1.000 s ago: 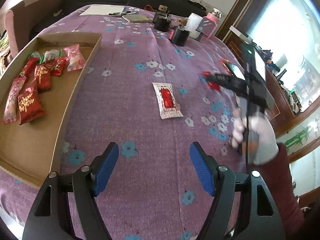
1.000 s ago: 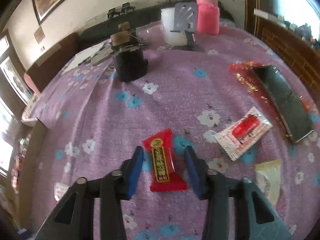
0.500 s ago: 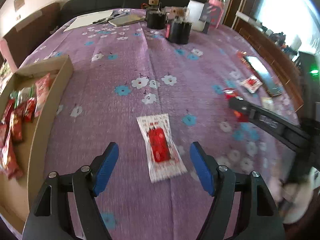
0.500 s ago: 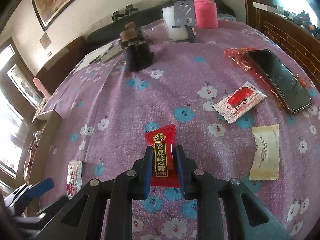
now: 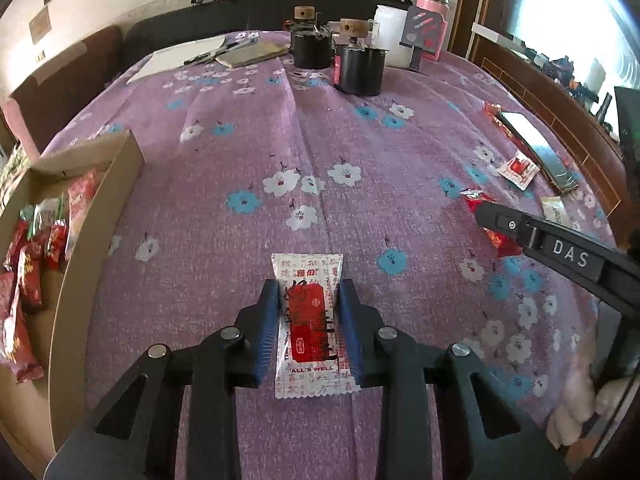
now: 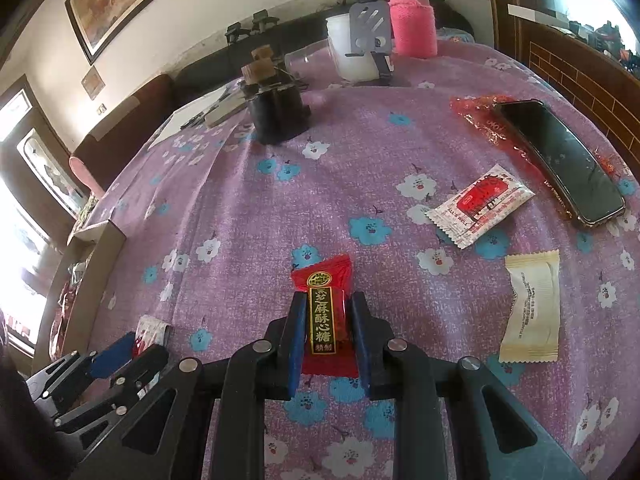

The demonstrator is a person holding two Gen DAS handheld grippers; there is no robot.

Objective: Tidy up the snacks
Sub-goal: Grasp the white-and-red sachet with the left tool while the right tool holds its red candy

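On the purple flowered cloth lies a white and red snack packet (image 5: 310,320). My left gripper (image 5: 308,292) is closing on it, and its blue pads press the packet's two long sides. My right gripper (image 6: 324,304) is shut on a red candy (image 6: 322,280) with a black and gold label. That candy rests on the cloth. In the right wrist view the left gripper (image 6: 120,350) shows at the lower left. A cardboard tray (image 5: 100,200) with several red and pink snacks (image 5: 28,276) stands at the left.
Near the right edge lie another white and red packet (image 6: 480,204), a cream packet (image 6: 530,308) and a phone (image 6: 560,160) on a red wrapper (image 6: 480,116). At the back stand black jars (image 5: 356,68), a pink flask (image 6: 412,20) and a notebook (image 5: 248,54).
My left gripper moved forward over the white and red packet, then its jaws came together on it. The right gripper's jaws narrowed round the red candy and stayed in place.
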